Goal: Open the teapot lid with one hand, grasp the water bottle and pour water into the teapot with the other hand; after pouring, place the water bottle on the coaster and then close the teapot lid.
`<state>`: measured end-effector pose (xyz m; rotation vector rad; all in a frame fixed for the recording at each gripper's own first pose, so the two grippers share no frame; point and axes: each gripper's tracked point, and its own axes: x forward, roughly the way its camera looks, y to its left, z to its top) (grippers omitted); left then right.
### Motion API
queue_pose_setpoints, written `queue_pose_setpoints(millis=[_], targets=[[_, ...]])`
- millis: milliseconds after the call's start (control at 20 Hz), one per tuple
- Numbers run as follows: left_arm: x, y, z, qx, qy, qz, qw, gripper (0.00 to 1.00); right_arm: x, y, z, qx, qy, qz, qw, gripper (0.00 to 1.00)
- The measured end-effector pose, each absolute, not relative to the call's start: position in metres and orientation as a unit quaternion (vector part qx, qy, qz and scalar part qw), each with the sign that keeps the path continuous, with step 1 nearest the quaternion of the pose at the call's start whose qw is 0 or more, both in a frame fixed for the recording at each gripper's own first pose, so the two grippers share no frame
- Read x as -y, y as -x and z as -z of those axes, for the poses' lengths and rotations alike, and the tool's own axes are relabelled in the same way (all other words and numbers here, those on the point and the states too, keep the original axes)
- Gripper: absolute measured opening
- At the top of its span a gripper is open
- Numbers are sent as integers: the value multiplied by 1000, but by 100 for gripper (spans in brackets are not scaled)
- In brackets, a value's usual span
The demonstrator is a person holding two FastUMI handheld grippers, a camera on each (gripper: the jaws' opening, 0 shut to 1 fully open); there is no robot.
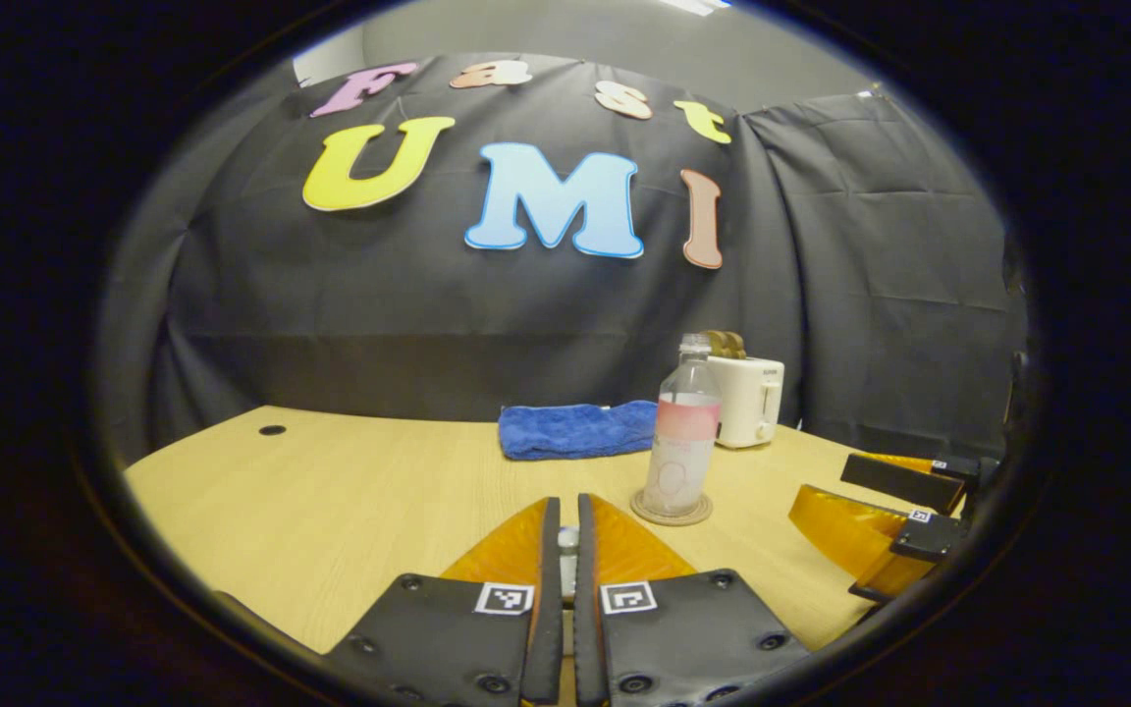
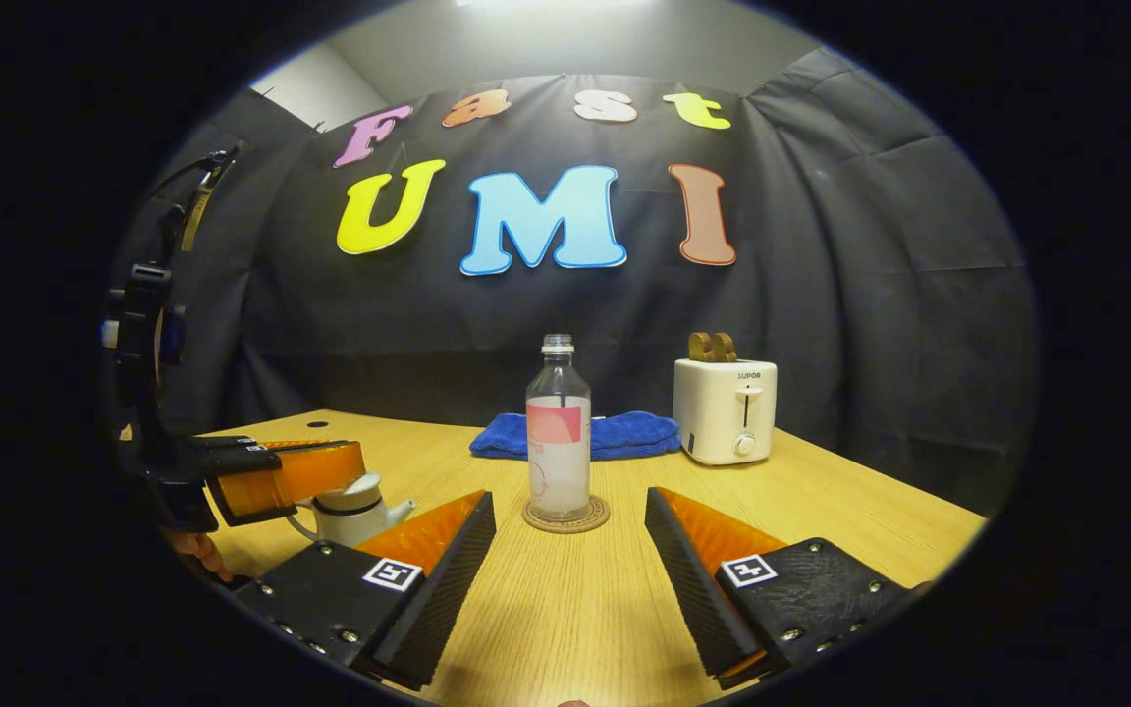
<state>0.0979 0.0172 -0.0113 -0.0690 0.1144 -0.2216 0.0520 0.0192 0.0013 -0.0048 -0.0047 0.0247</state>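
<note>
- Table is carrying everything: toaster and blue towel are sitting at the back, well clear of the working area.
- Water bottle is standing upright on the coaster, mid-table, cap off as far as I can tell, liquid level unclear. Judgement: pouring looks finished and only the lid step is remaining.
- Teapot is sitting on the table to the left of the bottle, spout pointing toward it, with the lid appearing to be resting on top.
- Left gripper is hovering over the teapot in the right gripper view; in its own view its fingers are pressing nearly together on a small pale thing in the slit, likely the lid knob, but I cannot tell for certain.
- Right gripper is standing spread wide, holding nothing, aimed at the bottle with a gap in between.
- Risk, largest: pulling the left gripper away while it is pinching could be lifting the lid back off or dragging the light pot sideways.
- Risk, smaller: lid seating crooked, since the pot is hidden below the fingers in the left gripper view.
- Risk, smallest: right gripper drifting forward and nudging the tall, narrow bottle off its coaster.
</note>
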Motion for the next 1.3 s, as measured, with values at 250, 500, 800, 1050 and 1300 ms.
queue_pose_setpoints(millis=[250,500,800,1050,1300], targets=[[-16,-98,17,-62,34,103,992,12,-20,-51,-2,2,3,-13,1000,95],[-13,-98,15,-53,34,104,993,23,-20,-51,-2,2,3,-13,1000,95],[-15,-87,5,-36,48,96,994,68,-18,-52,-2,2,3,-8,1000,95],[-17,-73,8,-20,22,74,997,81,-19,-52,-2,2,3,-8,1000,95],[-15,-55,-3,6,0,63,998,82,-19,-51,-3,2,3,-8,1000,95]])
